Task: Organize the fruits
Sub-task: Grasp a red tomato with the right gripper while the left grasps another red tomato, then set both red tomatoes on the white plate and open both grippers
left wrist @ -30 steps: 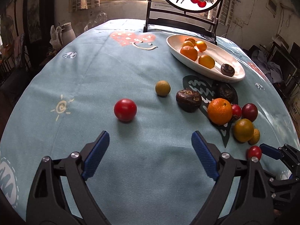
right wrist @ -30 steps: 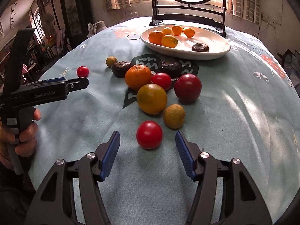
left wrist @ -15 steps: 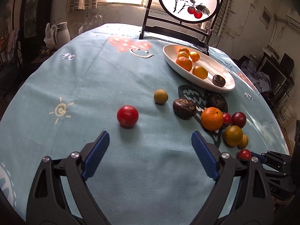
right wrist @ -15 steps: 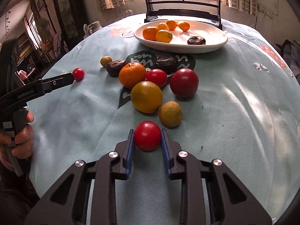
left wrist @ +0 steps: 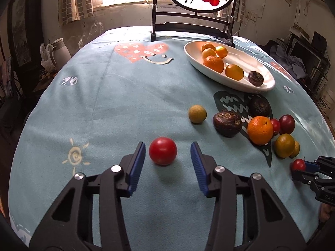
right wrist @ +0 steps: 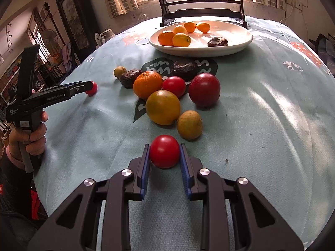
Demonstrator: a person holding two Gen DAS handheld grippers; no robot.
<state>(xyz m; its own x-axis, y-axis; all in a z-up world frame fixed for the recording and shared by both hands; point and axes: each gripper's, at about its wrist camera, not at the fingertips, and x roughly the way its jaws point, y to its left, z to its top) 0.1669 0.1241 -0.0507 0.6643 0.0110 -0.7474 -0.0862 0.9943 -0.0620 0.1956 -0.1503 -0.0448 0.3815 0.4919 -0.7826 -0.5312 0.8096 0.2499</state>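
A soft, matt cloth (left wrist: pixel 117 108) in pale blue covers the desk, its weave slightly fuzzy and creased into shallow folds on the right side. The left tongs (left wrist: pixel 167 165) look like matt black plastic with ribbed blue pads (left wrist: pixel 137 163) and polished metal rivets (left wrist: pixel 115 168); the right tongs (right wrist: pixel 164 159) are built the same. The red tomato (right wrist: pixel 164 151) between the right pads has a smooth, glossy skin, as does the red tomato (left wrist: pixel 162 154) on the left. The orange (left wrist: pixel 260 130) shows a dimpled, faintly shiny peel. The dark fruit (left wrist: pixel 227 123) is rough and wrinkled. The oval dish (left wrist: pixel 266 77) looks like glazed white ceramic, glossy. The stand (left wrist: pixel 155 27) at the far edge appears to be dark lacquered wood.
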